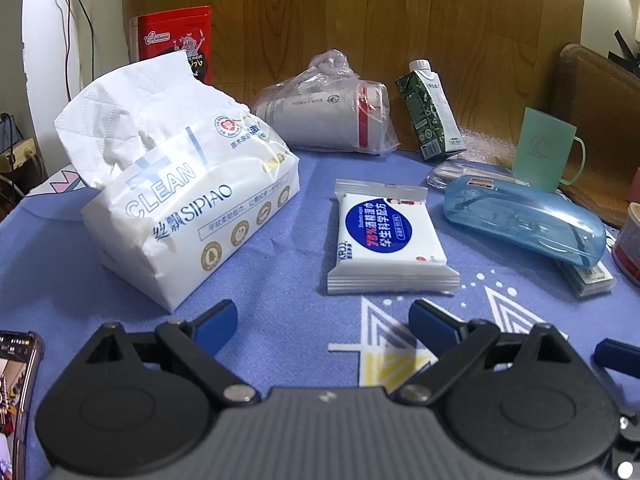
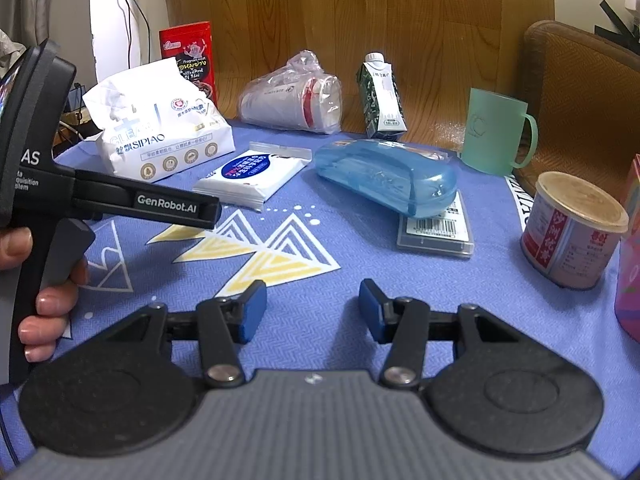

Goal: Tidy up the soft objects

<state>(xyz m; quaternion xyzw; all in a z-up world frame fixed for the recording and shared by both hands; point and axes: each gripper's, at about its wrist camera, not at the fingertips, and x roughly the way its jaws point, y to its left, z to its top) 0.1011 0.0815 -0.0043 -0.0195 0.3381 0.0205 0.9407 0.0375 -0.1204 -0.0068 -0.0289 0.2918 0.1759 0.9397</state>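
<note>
Left gripper (image 1: 322, 322): blue-padded jaws spread wide, nothing between them, held low over the blue patterned tablecloth (image 1: 280, 344). Right gripper (image 2: 312, 308): jaws likewise well apart and empty, above the cloth's yellow-and-white triangle print.

Large white soft pack of facial tissues marked "CLEAN SIPIAO" (image 1: 196, 208): lies on the cloth ahead and to the left of the left gripper. Its long axis runs diagonally, from near-left to far-right in the left wrist view. One sheet stands pulled up from the top opening, leaning toward the left.

Small flat white pack of wet wipes with a round blue label (image 1: 390, 236): lies flat directly ahead of the left gripper, just right of the tissue pack and apart from it. Long axis runs away from the camera; crimped ends face near and far.

Other items: translucent blue plastic oblong case (image 2: 386, 176) to the right of the wipes, resting on a clear flat box; mint-green plastic mug (image 2: 496, 134); green-and-white drink carton (image 2: 380, 96), upright; white cups in a clear plastic bag (image 2: 292, 98), lying on their side; red tin (image 1: 176, 40) behind the tissues; round can with a red label (image 2: 572, 232) at the right.
</note>
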